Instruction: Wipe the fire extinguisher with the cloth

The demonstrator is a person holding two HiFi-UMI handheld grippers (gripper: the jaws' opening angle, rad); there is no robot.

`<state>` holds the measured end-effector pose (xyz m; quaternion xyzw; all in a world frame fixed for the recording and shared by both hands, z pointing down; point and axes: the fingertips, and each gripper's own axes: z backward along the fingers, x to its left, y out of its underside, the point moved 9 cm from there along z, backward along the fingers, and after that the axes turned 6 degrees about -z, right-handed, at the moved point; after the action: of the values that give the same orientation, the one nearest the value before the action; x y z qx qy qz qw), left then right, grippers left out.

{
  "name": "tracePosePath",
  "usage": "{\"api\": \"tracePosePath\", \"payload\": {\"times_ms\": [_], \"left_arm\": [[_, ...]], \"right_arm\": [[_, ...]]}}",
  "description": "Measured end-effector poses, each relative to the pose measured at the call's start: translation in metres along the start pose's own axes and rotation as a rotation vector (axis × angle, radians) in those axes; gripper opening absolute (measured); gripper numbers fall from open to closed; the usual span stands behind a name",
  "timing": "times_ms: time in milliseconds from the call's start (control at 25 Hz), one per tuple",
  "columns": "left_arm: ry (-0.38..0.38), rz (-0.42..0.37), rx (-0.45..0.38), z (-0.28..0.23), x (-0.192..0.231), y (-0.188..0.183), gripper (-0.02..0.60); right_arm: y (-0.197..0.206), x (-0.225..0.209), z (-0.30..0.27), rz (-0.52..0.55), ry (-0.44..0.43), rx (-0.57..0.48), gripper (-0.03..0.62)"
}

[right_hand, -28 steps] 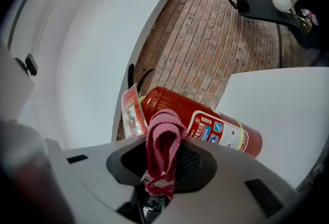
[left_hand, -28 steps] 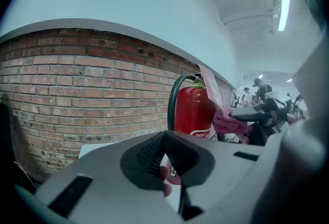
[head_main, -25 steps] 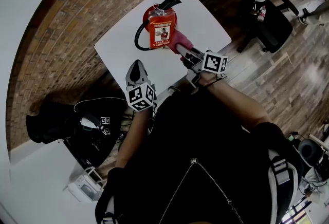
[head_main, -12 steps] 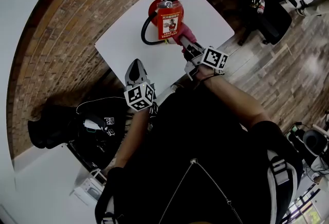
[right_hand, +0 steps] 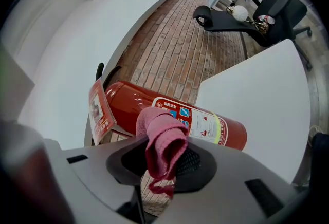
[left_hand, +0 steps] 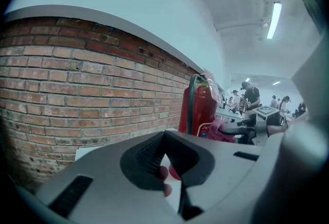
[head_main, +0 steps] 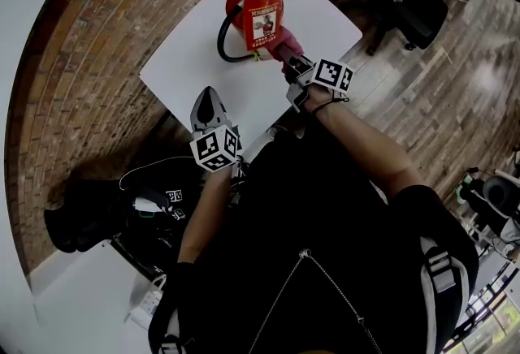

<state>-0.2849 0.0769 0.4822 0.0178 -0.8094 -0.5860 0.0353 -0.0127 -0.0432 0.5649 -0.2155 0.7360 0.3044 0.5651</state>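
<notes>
A red fire extinguisher (head_main: 256, 15) with black hose and hanging tag stands upright at top centre of the head view. A folded pink cloth (head_main: 286, 45) rests against its labelled side.

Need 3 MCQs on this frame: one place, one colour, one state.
1. Where does the fire extinguisher stand?
A. on the floor
B. on the white table
C. on a chair

2. What colour is the cloth?
A. pink
B. blue
C. white

3. What state is the right gripper in?
A. open and empty
B. shut and empty
C. shut on the cloth

Key:
1 B, the head view shows it upright on the tabletop.
2 A, it reads pink in the head and right gripper views.
3 C, the cloth is pinched in it and lies against the extinguisher.
</notes>
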Motion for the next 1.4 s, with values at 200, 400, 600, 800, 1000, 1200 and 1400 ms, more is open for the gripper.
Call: {"api": "tracePosePath", "payload": {"times_ms": [200,400,600,800,1000,1200,1400], "left_arm": [[-0.005,0.004,-0.007,0.0,0.002,0.0,0.005],[-0.019,0.005,-0.018,-0.001,0.001,-0.001,0.005],[-0.02,0.003,-0.004,0.0,0.001,0.005,0.005],[-0.01,-0.004,0.011,0.002,0.0,0.009,0.005],[-0.002,-0.013,0.028,0.005,-0.001,0.013,0.006],[0.003,-0.018,0.043,0.008,0.0,0.019,0.005],[0.0,-0.026,0.058,0.012,0.002,0.023,0.005]], "right_arm": [[0.009,-0.022,-0.002,-0.034,0.067,0.015,0.114],[0.011,-0.043,-0.009,-0.049,0.114,0.024,0.115],[0.014,-0.061,-0.015,-0.061,0.144,0.028,0.114],[0.018,-0.08,-0.02,-0.072,0.18,0.036,0.114],[0.02,-0.1,-0.025,-0.078,0.198,0.043,0.115],[0.025,-0.12,-0.029,-0.09,0.216,0.057,0.114],[0.032,-0.147,-0.037,-0.088,0.274,0.08,0.115]]}}
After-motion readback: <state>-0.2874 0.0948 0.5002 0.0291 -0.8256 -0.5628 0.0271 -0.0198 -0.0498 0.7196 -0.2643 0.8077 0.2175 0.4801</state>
